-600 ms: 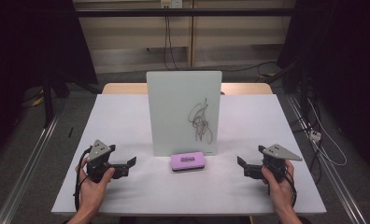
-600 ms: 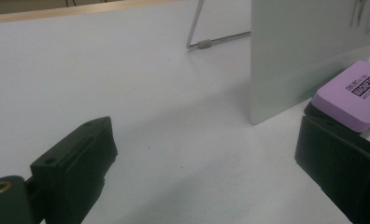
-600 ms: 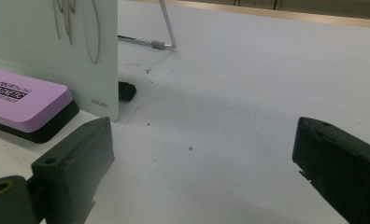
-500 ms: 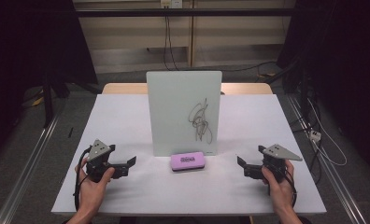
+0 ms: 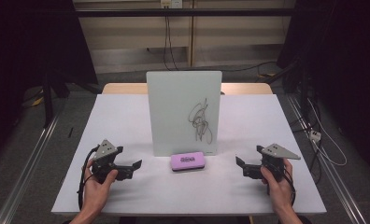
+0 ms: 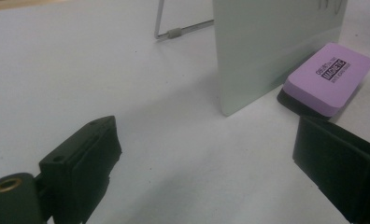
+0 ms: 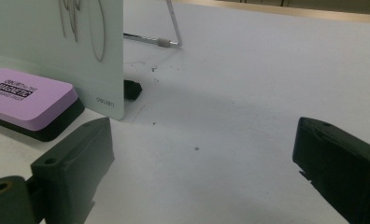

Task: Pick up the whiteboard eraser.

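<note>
A small whiteboard (image 5: 183, 112) stands upright on a wire stand at the middle of the white table, with a dark scribble (image 5: 202, 120) on its right half. A purple eraser (image 5: 188, 161) lies flat just in front of it, also seen in the left gripper view as a purple eraser (image 6: 329, 77) and in the right gripper view as a purple eraser (image 7: 26, 100). My left gripper (image 5: 135, 167) rests near the front left, open, nothing between its jaws. My right gripper (image 5: 239, 165) rests near the front right, open and empty too. Both point inward at the eraser.
The white table (image 5: 127, 116) ends in a wooden strip at the back. The board's wire stand (image 7: 167, 39) reaches behind it. Cables (image 5: 323, 149) hang off the right side. Dark curtains and metal rails flank the table.
</note>
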The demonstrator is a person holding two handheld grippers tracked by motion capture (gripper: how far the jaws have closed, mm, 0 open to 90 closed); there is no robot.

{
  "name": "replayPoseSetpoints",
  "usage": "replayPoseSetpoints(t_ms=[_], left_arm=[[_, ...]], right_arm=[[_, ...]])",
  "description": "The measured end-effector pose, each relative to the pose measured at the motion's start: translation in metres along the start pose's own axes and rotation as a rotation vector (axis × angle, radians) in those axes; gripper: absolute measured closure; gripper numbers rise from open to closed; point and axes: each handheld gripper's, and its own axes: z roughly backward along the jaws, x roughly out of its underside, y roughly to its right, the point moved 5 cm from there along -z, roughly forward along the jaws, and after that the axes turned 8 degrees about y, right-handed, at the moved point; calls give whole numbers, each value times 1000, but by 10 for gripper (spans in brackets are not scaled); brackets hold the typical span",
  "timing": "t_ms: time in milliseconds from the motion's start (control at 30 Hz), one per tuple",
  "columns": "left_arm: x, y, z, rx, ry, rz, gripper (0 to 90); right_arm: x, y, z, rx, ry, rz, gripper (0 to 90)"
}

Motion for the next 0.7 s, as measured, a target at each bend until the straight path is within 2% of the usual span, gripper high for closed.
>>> replayPoseSetpoints(t_ms=[100, 267, 300, 367, 467, 567, 633, 700], left_arm=[[-2, 5, -2, 21, -5, -37, 74], [-5, 10, -4, 31, -8, -53, 83], [-6, 12, -4, 54, -17, -58, 83], [-5, 13, -4, 59, -22, -53, 83], [-4, 16, -7, 73, -30, -79, 83], [-3, 19, -8, 88, -63, -94, 82], [-3, 21, -11, 85, -60, -119, 72], [-3, 21, -13, 94, -66, -119, 77]], right_arm=[[0, -1, -1, -8, -1, -3, 56], [0, 0, -1, -2, -4, 4, 56], [0, 0, -1, 2, -5, 6, 57], [0, 0, -2, -3, -1, 1, 57], [0, -1, -3, 0, -8, 3, 59], [1, -1, -4, 0, -13, 3, 62], [0, -2, -3, 0, -11, 8, 65], [0, -3, -3, 1, -10, 12, 64]])
